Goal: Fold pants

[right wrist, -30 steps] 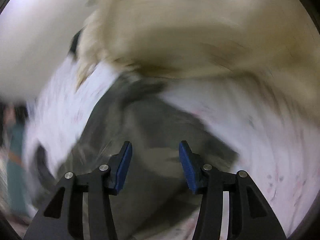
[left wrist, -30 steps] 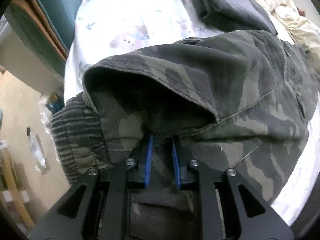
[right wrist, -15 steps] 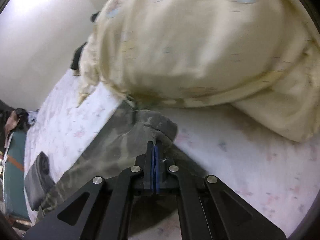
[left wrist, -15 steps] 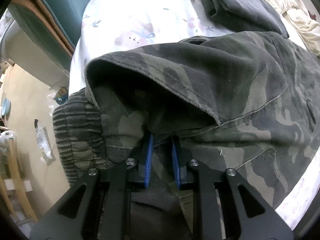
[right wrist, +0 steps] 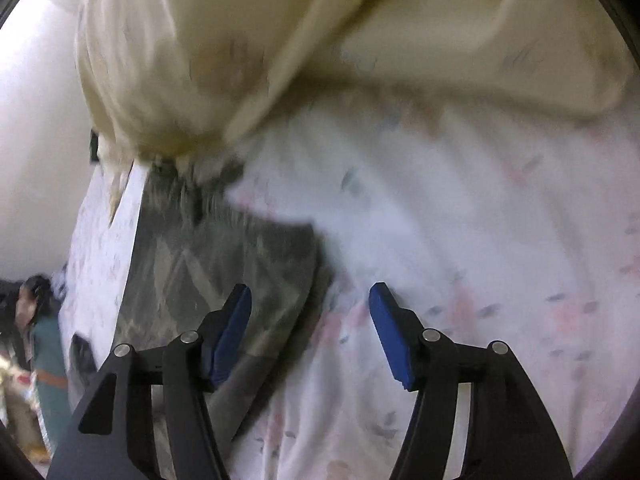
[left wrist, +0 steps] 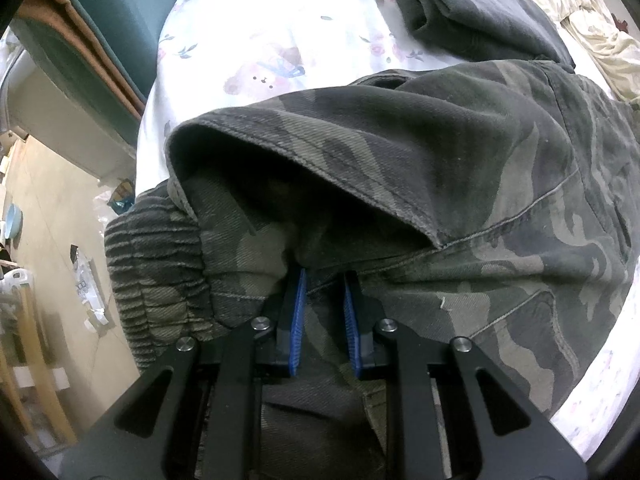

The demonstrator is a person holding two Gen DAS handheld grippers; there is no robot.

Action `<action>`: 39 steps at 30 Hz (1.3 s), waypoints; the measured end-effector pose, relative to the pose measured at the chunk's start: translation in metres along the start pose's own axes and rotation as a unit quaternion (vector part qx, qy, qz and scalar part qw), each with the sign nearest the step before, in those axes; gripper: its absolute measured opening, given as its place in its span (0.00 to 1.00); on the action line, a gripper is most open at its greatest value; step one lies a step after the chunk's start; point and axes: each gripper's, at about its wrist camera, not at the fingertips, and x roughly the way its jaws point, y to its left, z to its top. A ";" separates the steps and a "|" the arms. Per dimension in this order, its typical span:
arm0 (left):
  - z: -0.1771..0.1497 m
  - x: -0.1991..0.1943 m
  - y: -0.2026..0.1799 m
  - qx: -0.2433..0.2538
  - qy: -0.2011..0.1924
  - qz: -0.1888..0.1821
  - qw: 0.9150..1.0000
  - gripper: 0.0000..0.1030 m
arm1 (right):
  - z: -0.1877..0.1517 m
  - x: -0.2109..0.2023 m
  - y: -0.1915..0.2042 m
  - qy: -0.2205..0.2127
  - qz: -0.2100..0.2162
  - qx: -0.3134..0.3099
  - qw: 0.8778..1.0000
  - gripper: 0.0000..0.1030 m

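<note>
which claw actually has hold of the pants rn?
The left claw: its blue pads pinch a fold of the camo pants. The right claw is wide open, nothing between its pads.

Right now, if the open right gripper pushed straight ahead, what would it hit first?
Probably the white floral bedsheet between the right gripper fingers, then the cream quilt; the camouflage pants lie left. Blur obscures depth.

Bare floral sheet (right wrist: 460, 240) lay open ahead of the right tongs (right wrist: 310, 300). A cream quilt (right wrist: 280, 40) bulked over its far side. Beyond the camouflage pants (left wrist: 460, 184), a heaped grey garment (left wrist: 472, 12) blocked the sheet; printed sheet (left wrist: 260, 40) beside it lay bare.
</note>
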 end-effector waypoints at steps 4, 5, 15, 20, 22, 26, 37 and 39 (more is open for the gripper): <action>0.002 0.001 0.000 0.000 0.002 0.004 1.000 0.16 | -0.003 0.019 0.022 0.013 0.026 -0.036 0.999 0.22; 0.002 0.001 0.000 0.003 0.003 0.005 1.000 0.16 | -0.003 0.022 0.030 0.009 0.019 -0.048 0.999 0.05; 0.006 -0.001 0.008 0.009 0.004 -0.014 1.000 0.16 | 0.006 -0.026 0.069 -0.102 -0.052 -0.174 0.978 0.02; 0.007 0.001 0.008 0.014 0.003 -0.009 1.000 0.16 | 0.005 0.019 0.026 -0.034 -0.118 -0.142 0.982 0.26; 0.007 0.002 0.005 0.017 0.003 -0.004 1.000 0.16 | 0.013 0.010 0.034 -0.047 -0.154 -0.154 0.975 0.48; 0.008 0.001 -0.001 0.020 0.005 0.005 1.000 0.16 | 0.035 -0.015 0.069 -0.101 -0.173 -0.214 0.956 0.56; 0.013 0.004 -0.009 0.016 0.008 0.009 1.000 0.16 | 0.054 0.109 0.206 -0.006 -0.156 -0.430 0.889 0.55; 0.012 0.003 -0.008 0.020 0.005 0.007 1.000 0.16 | 0.061 0.135 0.205 0.032 -0.157 -0.438 0.885 0.55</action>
